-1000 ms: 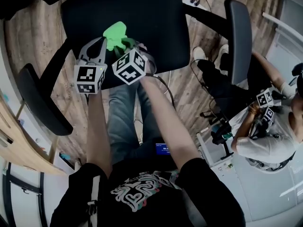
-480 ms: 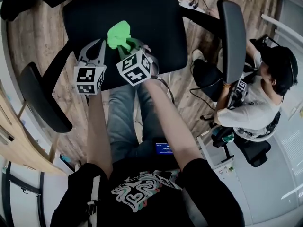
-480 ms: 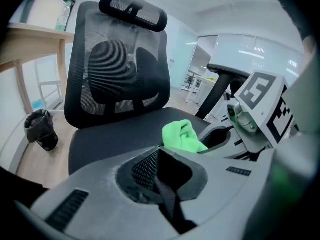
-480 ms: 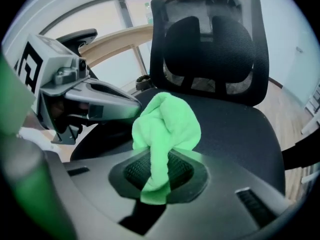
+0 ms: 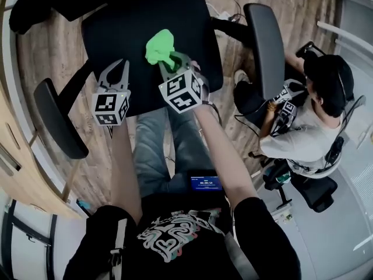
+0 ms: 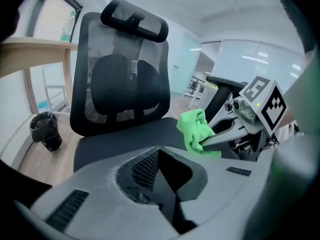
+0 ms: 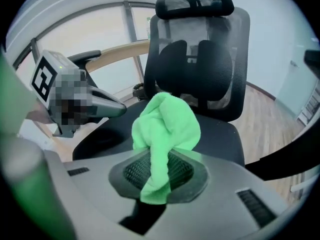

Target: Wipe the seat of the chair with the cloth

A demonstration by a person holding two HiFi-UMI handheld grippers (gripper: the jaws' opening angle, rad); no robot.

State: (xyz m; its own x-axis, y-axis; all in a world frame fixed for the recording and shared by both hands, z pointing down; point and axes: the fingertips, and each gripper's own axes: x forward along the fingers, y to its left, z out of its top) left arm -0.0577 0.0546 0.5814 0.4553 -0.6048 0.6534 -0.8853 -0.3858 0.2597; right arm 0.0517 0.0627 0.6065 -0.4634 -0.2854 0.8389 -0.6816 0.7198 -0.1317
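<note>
Right tongs (image 5: 166,60) clamped on the green cloth (image 5: 158,44). It's bunched up and sticks out at 12 o'clock from the tips, over the middle of the seat (image 5: 128,22) of the black chair (image 6: 117,79); can't tell if it touches the fabric. Left tongs (image 5: 118,66) closed with nothing between them, at 9 o'clock of the right ones, over the seat's front edge, apart from the cloth. Armrest (image 5: 263,45) at 3 o'clock of the seat, another person (image 5: 315,127) at 4 o'clock beyond it.
</note>
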